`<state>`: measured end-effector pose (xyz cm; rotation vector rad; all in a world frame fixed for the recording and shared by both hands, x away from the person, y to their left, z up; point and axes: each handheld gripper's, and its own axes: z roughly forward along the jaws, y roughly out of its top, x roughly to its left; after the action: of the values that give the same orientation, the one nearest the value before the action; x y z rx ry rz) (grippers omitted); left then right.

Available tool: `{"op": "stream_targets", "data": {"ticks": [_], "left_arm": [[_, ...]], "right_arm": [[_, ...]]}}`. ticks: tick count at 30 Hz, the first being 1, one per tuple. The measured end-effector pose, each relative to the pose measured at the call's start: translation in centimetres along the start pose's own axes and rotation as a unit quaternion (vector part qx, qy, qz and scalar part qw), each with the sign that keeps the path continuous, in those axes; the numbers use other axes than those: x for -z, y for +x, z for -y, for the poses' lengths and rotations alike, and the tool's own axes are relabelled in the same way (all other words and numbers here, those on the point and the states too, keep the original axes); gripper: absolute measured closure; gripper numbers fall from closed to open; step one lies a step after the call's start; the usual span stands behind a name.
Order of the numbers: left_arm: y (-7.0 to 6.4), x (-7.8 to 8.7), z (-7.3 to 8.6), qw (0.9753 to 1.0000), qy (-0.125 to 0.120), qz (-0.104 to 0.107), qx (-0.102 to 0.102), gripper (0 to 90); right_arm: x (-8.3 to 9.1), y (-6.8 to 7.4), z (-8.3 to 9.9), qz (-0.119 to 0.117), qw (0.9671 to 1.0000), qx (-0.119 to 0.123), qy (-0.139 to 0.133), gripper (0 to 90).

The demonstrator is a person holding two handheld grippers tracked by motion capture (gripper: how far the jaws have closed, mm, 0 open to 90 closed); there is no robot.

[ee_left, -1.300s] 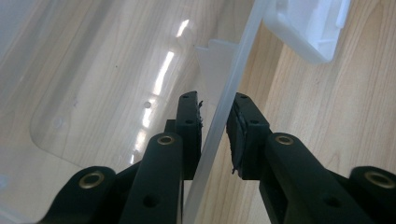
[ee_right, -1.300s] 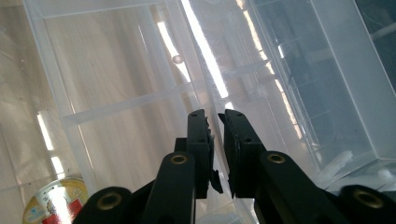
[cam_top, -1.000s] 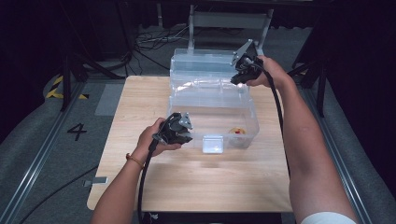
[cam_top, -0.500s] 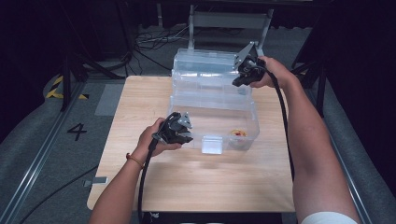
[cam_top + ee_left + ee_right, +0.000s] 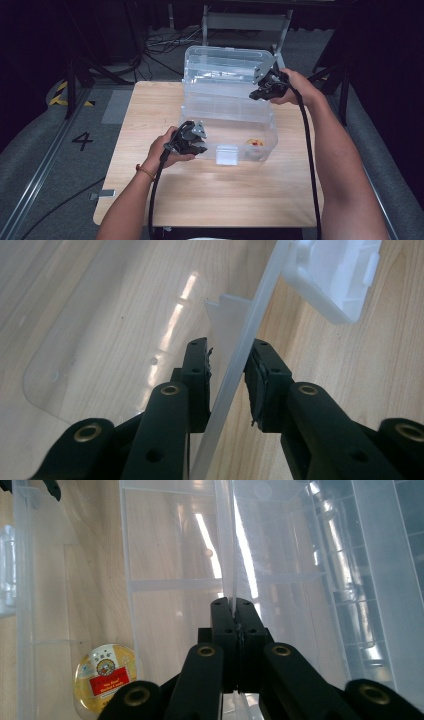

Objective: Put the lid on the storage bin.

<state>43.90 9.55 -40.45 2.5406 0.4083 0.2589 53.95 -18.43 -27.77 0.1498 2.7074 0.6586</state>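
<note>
On the table (image 5: 150, 200), the left claw (image 5: 200, 145) straddled the clear box's (image 5: 235, 135) near wall, jaws not quite closed, while the right claw (image 5: 255, 93) pinched its raised lid (image 5: 220, 67) at the far right.

The tabletop (image 5: 210, 200) is a light wood panel with visible grain, lit pretty evenly from above, while everything around it is kept really dark. Grey carpet-like floor (image 5: 35, 165) is seen on both sides, and a metal rail (image 5: 37, 172) runs diagonally along the left. A black number 4 (image 5: 82, 141) is marked on the floor just left of the tabletop, with a strip of yellow-black hazard tape (image 5: 60, 95) further back. A tangle of black cables (image 5: 165, 42) is piled on the floor behind, next to a grey metal frame (image 5: 245, 22). Dark stand legs (image 5: 77, 75) are seen at the left.
</note>
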Motion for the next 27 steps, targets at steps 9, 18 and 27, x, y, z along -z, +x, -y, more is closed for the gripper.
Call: {"op": "stream_targets", "data": {"ticks": [9, 18, 27], "left_arm": [[-0.2, -0.1, -0.1, 1.0, 0.004, -0.007, -0.002, 71.7], [-0.3, -0.1, -0.1, 0.9999, 0.008, -0.011, -0.004, 70.7], [-0.3, -0.1, -0.2, 0.9998, 0.011, -0.013, -0.01, 70.4]], "right_arm": [[0.7, 2.6, 0.5, 0.021, 0.9997, 0.001, -0.008, 88.5], [0.9, 3.8, 0.6, 0.038, 0.9993, 0.003, -0.003, 87.5], [1.1, 4.5, 1.4, 0.031, 0.9993, -0.004, -0.019, 86.7]]}}
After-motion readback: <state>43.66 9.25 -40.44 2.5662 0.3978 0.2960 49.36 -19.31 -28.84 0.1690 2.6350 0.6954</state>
